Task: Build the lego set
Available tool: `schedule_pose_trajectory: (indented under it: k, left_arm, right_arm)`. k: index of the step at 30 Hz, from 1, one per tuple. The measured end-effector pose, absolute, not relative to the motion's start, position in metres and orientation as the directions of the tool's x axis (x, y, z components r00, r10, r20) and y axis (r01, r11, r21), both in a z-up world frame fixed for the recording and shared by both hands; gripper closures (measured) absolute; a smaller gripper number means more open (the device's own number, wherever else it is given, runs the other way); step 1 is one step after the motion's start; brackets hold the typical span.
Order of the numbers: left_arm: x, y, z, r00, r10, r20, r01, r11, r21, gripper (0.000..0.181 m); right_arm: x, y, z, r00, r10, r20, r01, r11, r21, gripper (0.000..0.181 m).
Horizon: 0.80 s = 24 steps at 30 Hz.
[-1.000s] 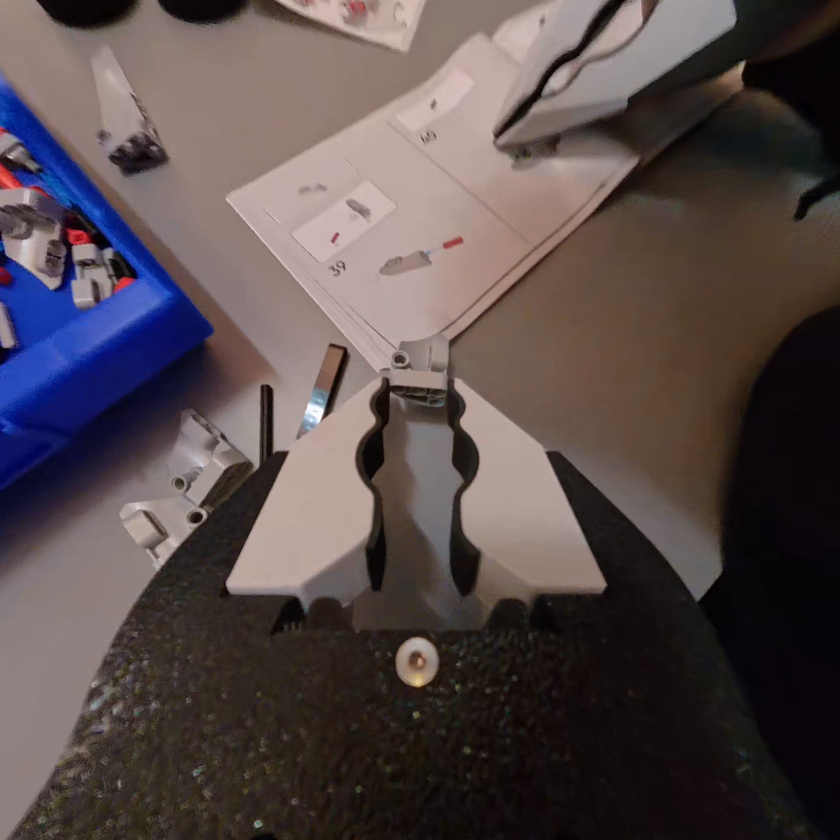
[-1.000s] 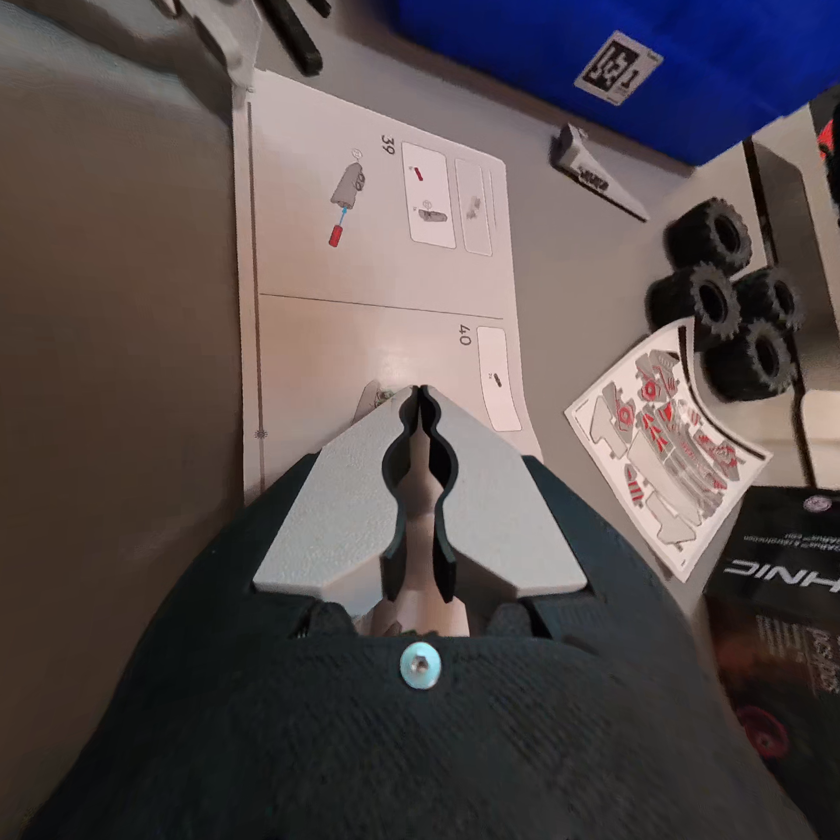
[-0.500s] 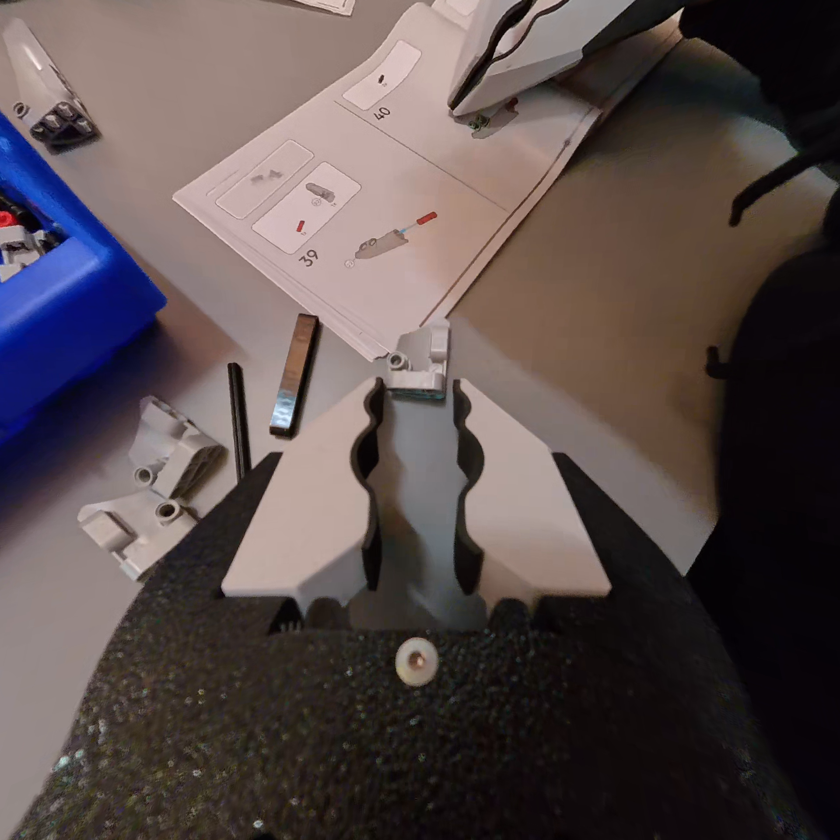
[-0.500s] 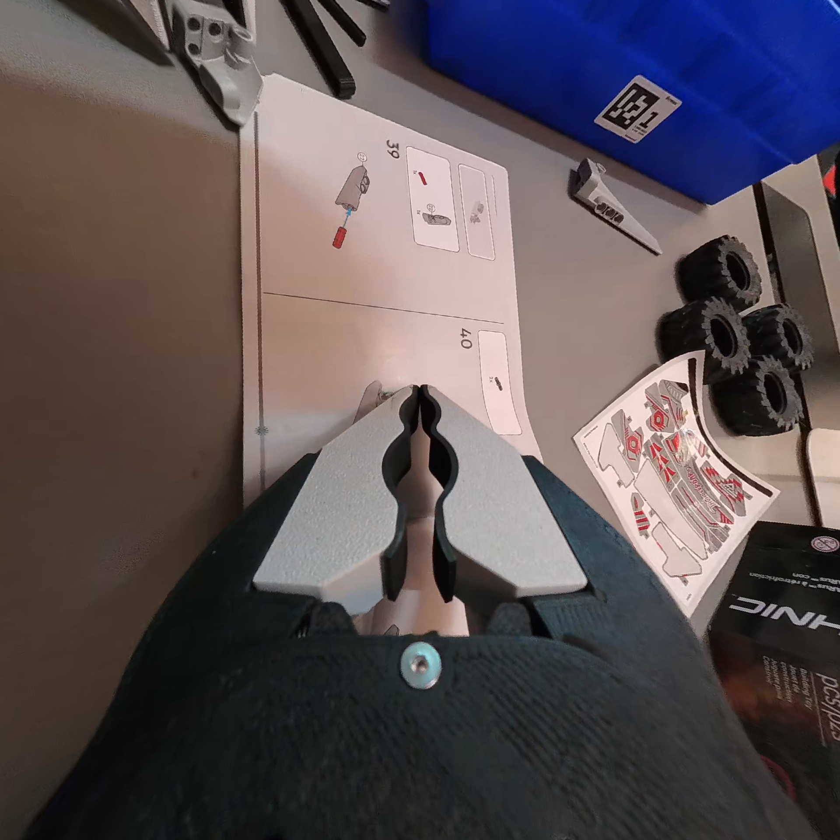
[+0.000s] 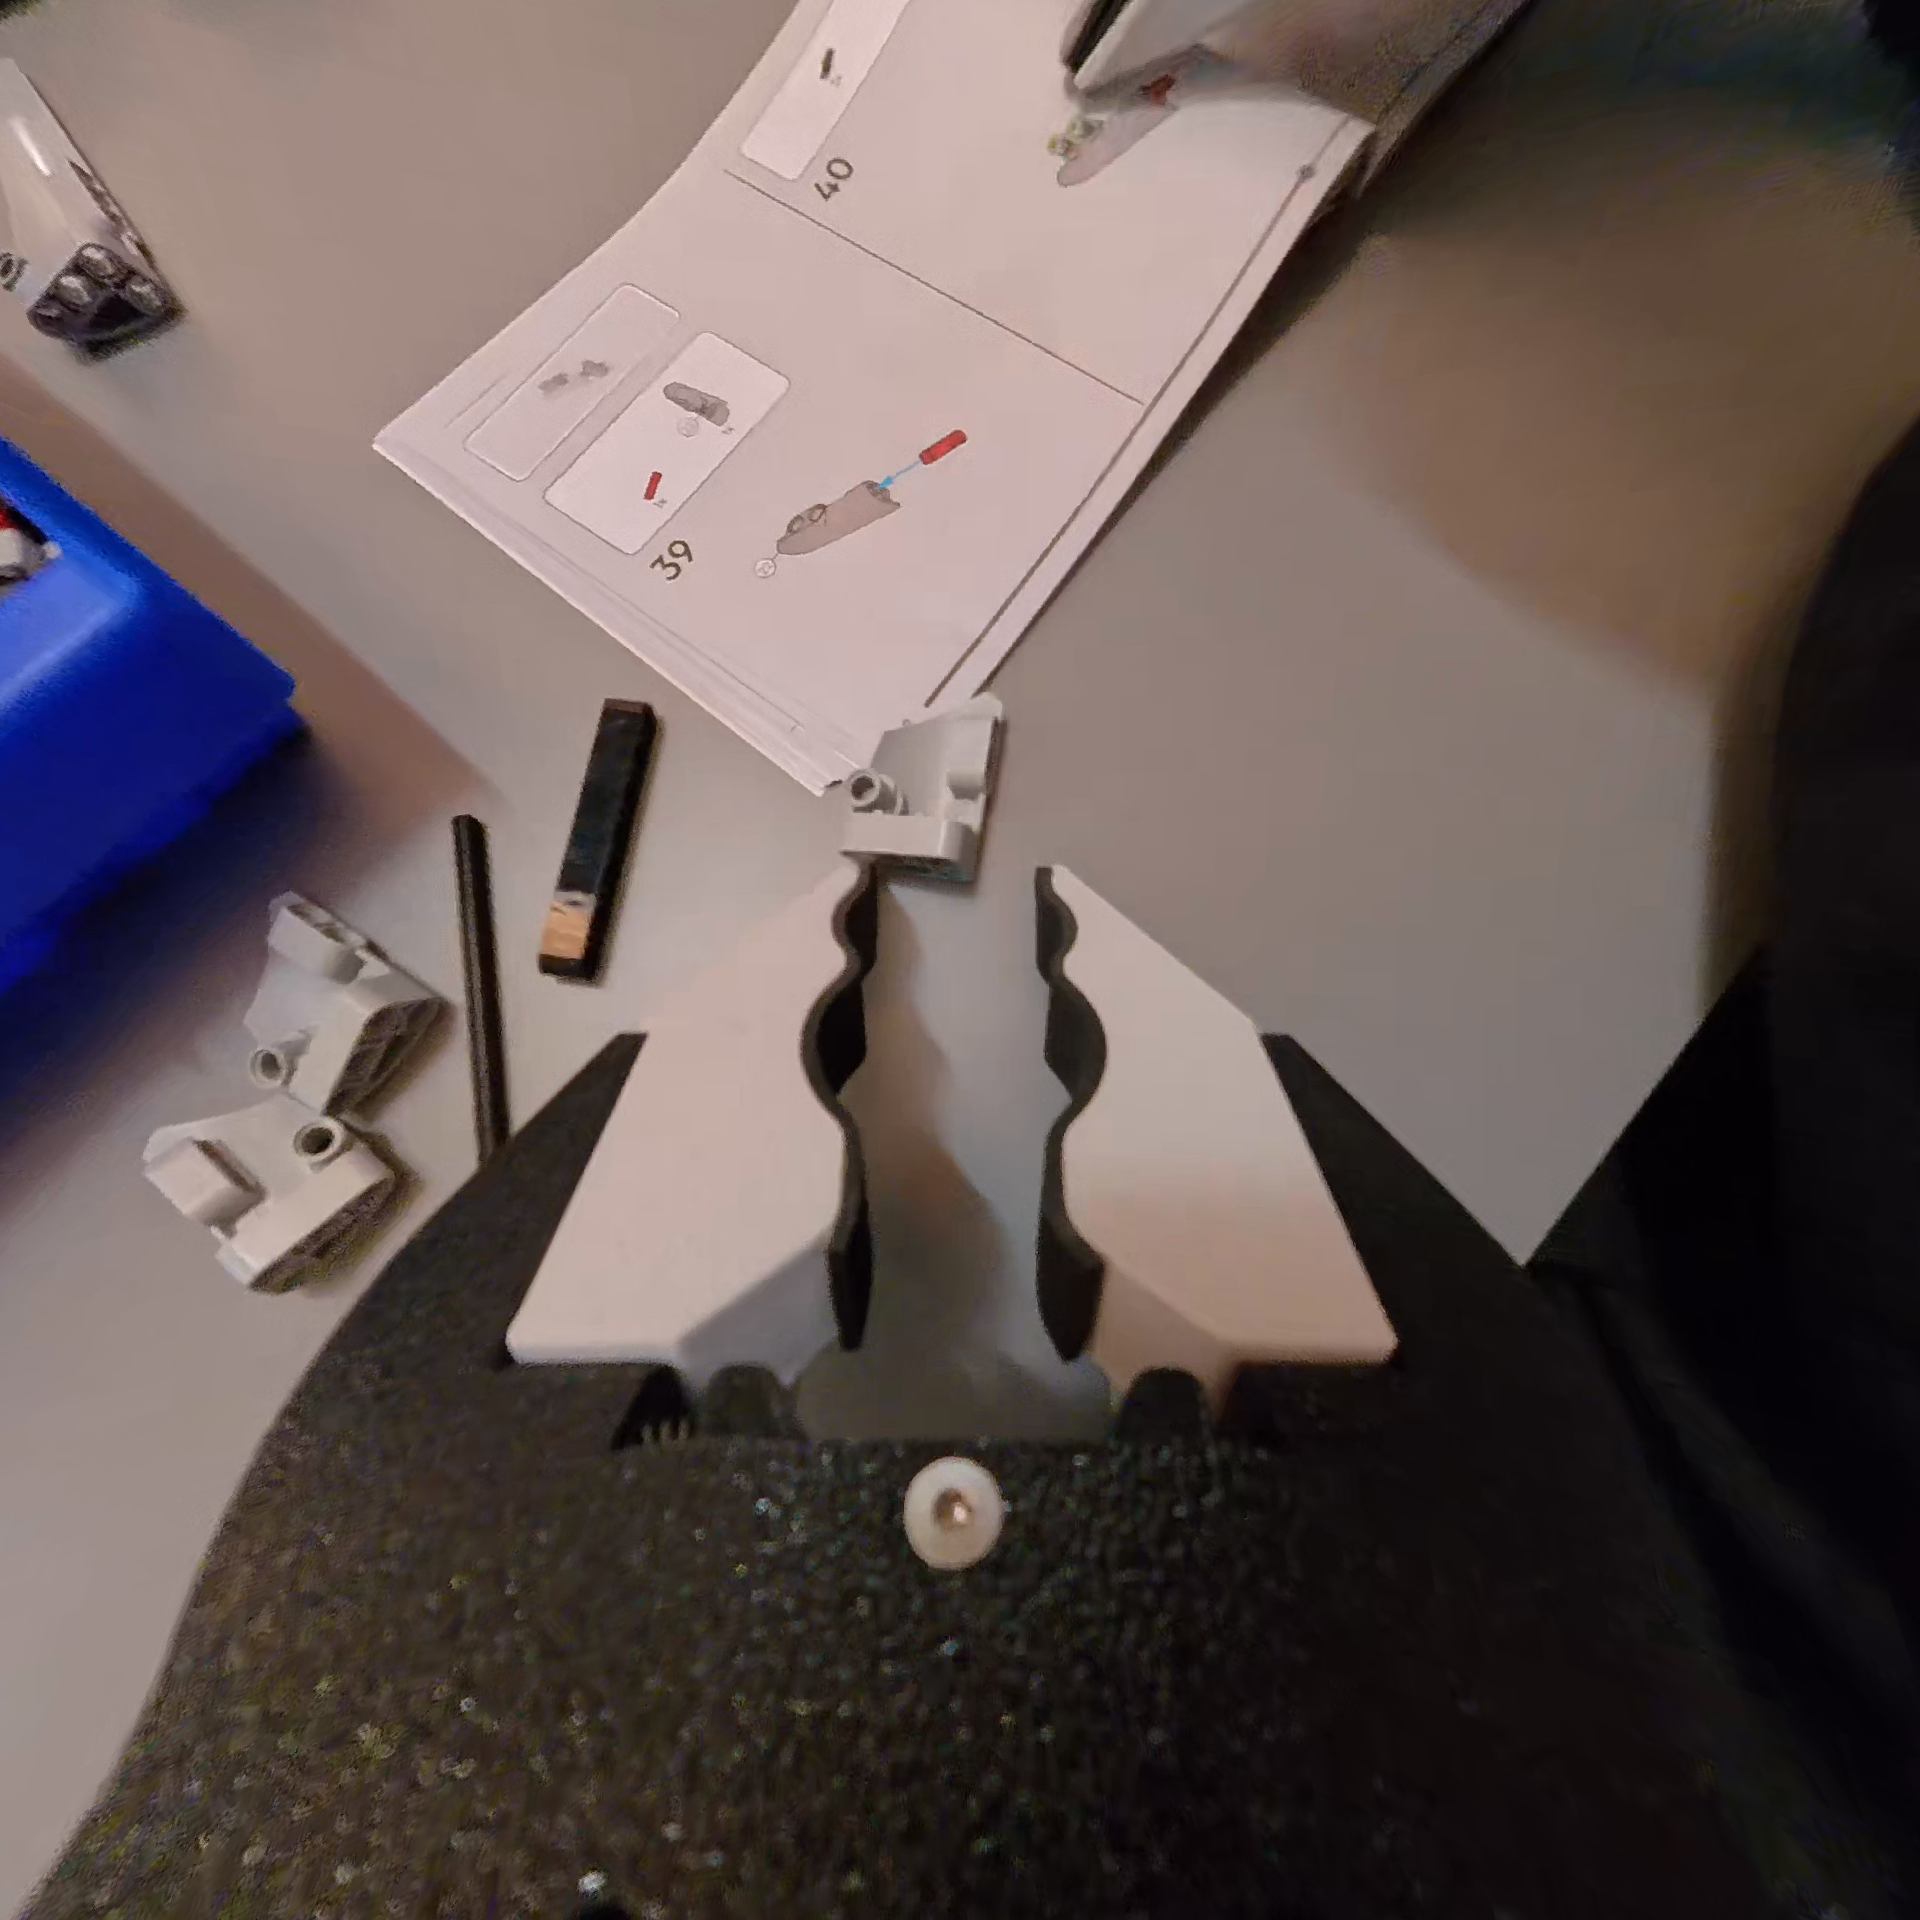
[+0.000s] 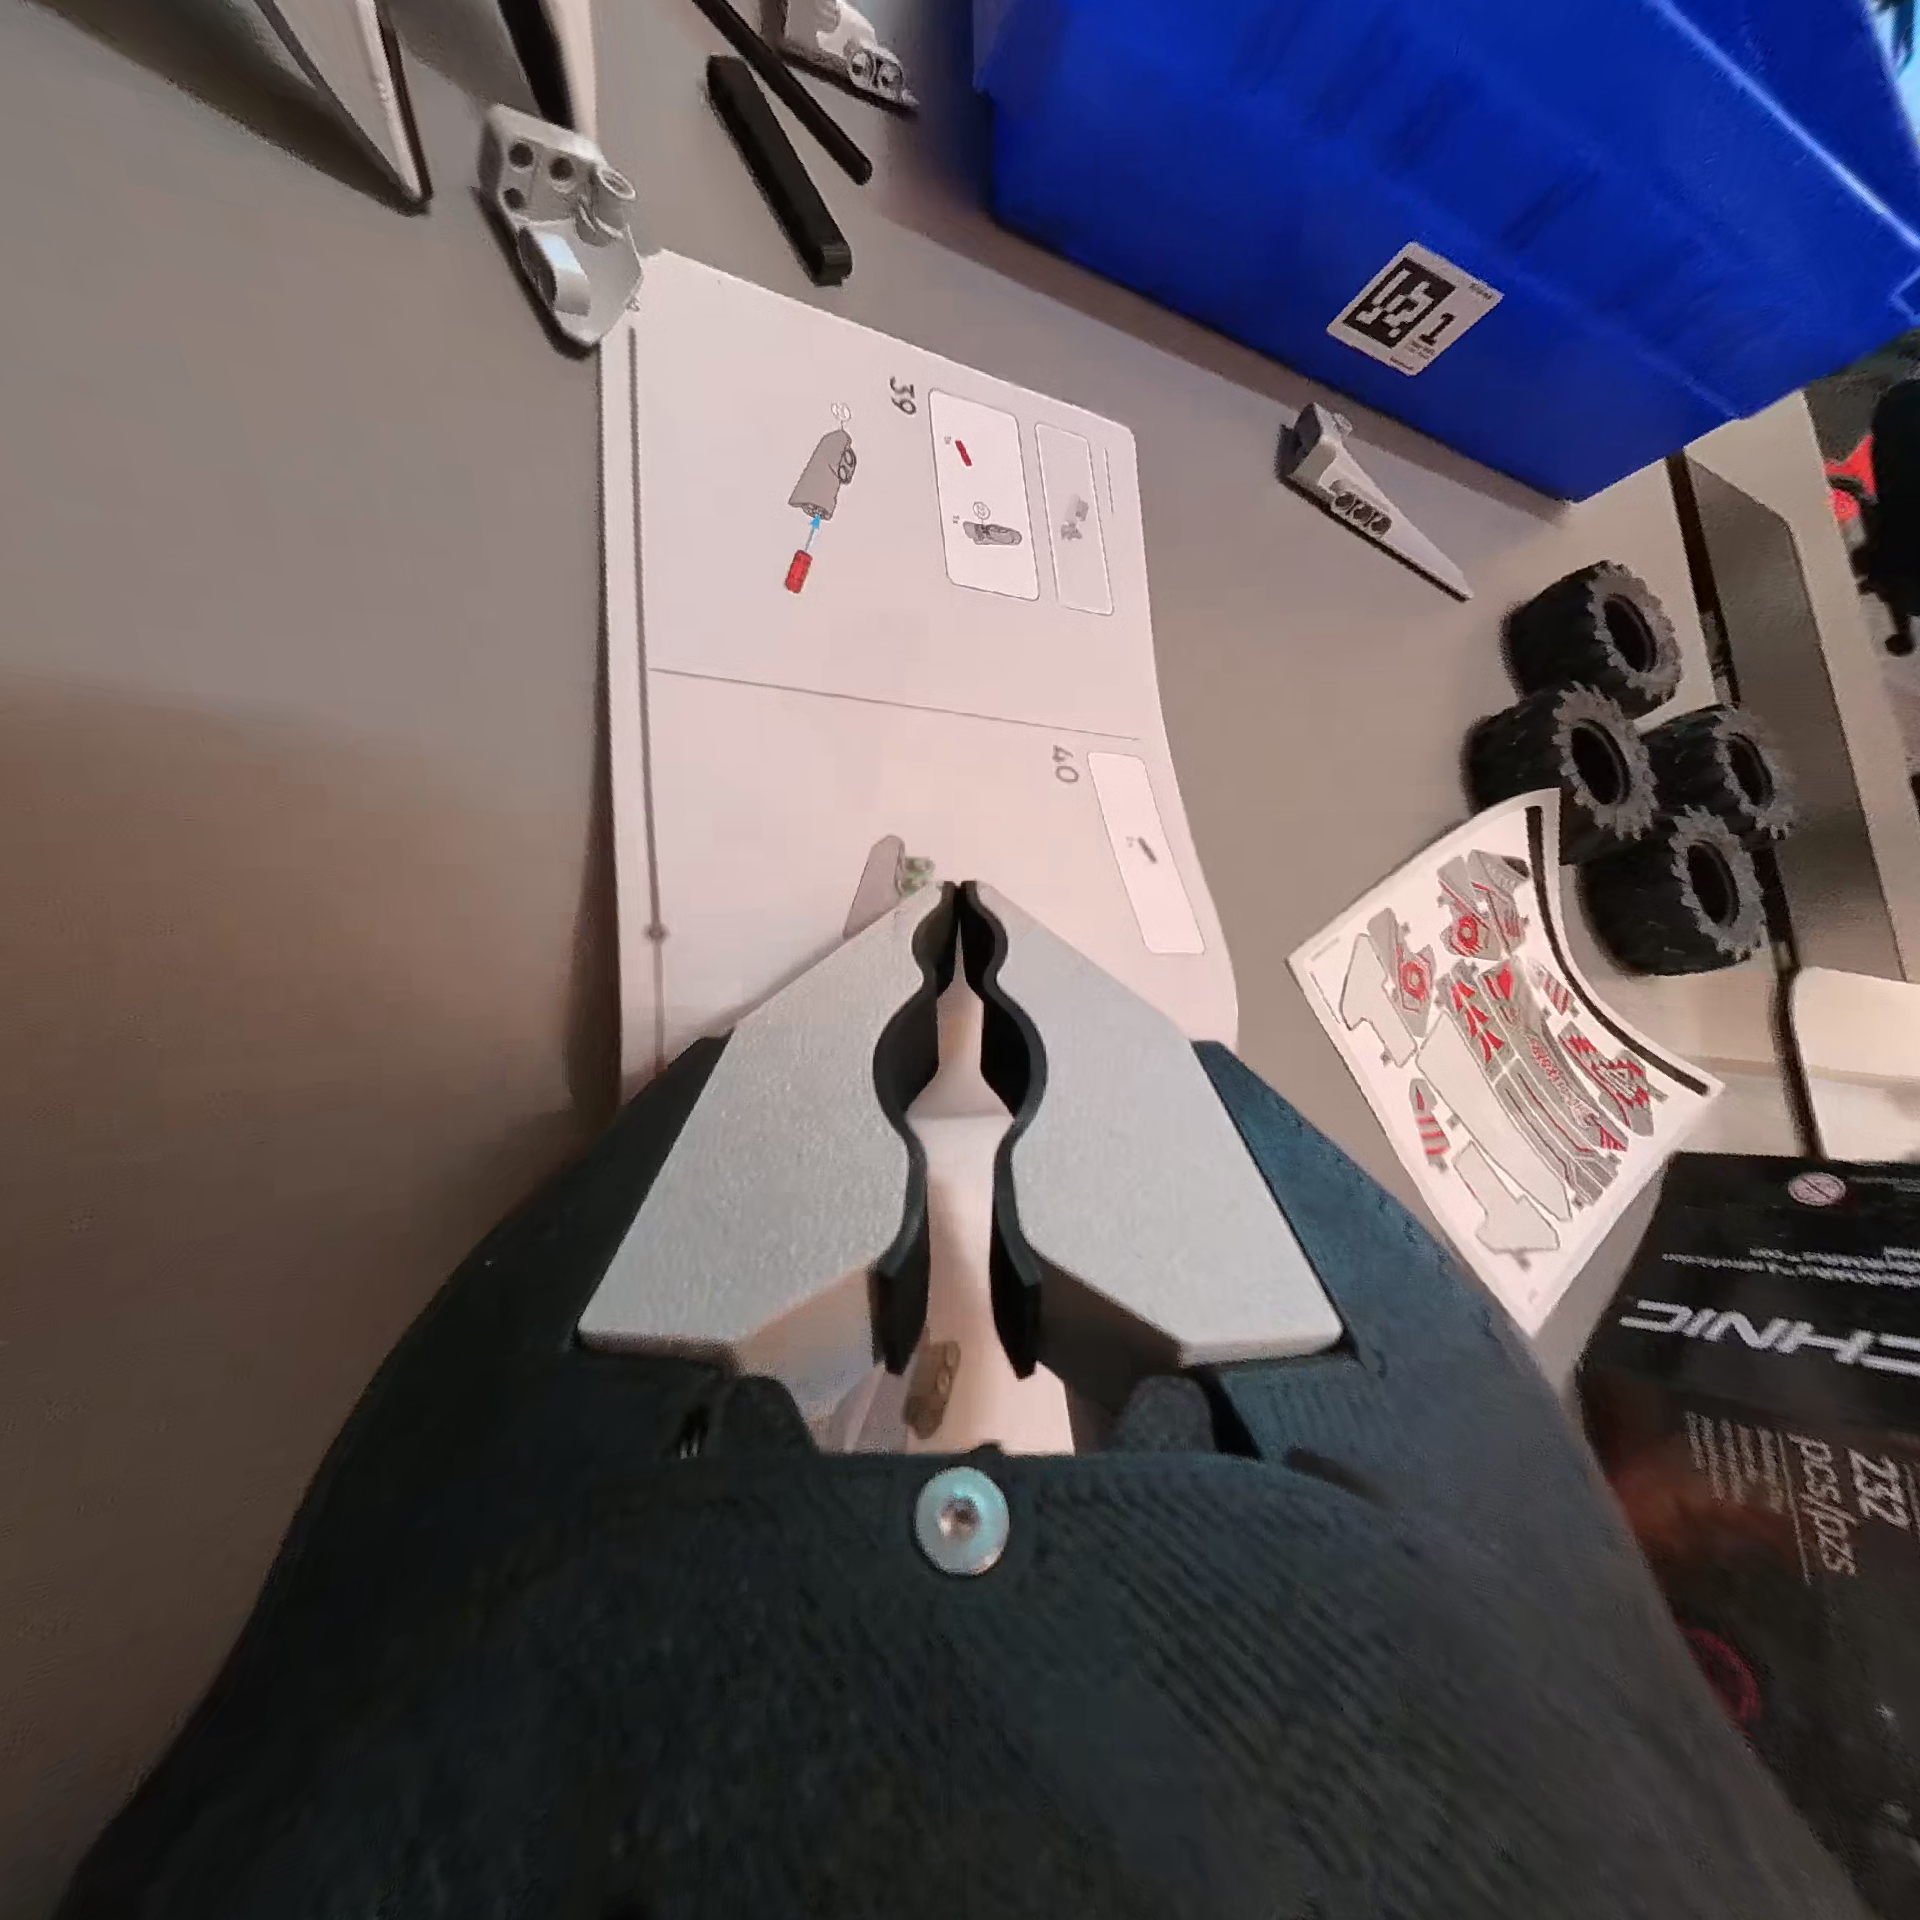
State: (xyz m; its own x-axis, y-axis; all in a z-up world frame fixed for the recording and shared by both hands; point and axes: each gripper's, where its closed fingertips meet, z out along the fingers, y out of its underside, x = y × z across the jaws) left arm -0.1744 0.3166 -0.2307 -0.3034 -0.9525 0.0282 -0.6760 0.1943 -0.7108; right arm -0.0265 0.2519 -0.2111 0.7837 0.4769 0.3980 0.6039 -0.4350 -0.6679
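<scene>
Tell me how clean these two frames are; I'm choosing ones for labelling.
Left wrist view: centre sharp, the small grey lego bracket crisp, edges smeared and fisheye-bent, the blue plastic bin blurred. Right wrist view: the white instruction booklet readable with warm glare mid-page, the black knobbly tyres and dark box streaked.

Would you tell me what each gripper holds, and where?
Nothing: the left gripper is open behind a grey piece; the right gripper is shut, empty.

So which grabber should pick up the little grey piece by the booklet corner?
Probably the left gripper: it is open, right by the grey piece. The right gripper is shut over the booklet.
</scene>
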Motion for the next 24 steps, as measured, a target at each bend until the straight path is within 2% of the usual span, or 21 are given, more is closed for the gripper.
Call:
schedule_pose_trajectory:
  k: [4, 15, 20, 24]
  left_arm:
    - [-0.179, 0.307, -0.231, -0.303, -0.953, 0.020, -0.667, 0.197, -0.719, 0.155]
    - [-0.177, 0.335, -0.213, -0.170, -0.982, -0.086, -0.626, 0.175, -0.760, 0.153]
    - [-0.170, 0.331, -0.219, -0.204, -0.978, -0.039, -0.650, 0.165, -0.742, 0.147]
    - [-0.165, 0.327, -0.211, -0.251, -0.962, -0.104, -0.601, 0.239, -0.763, 0.149]
  right_arm:
    - [-0.029, 0.229, -0.211, 0.769, 0.531, 0.356, 0.611, -0.446, -0.654, 0.181]
    - [-0.037, 0.216, -0.216, 0.694, 0.576, 0.432, 0.706, -0.427, -0.566, 0.181]
    - [-0.036, 0.216, -0.216, 0.701, 0.572, 0.426, 0.698, -0.428, -0.574, 0.181]
    - [-0.024, 0.212, -0.210, 0.703, 0.541, 0.462, 0.705, -0.442, -0.555, 0.181]
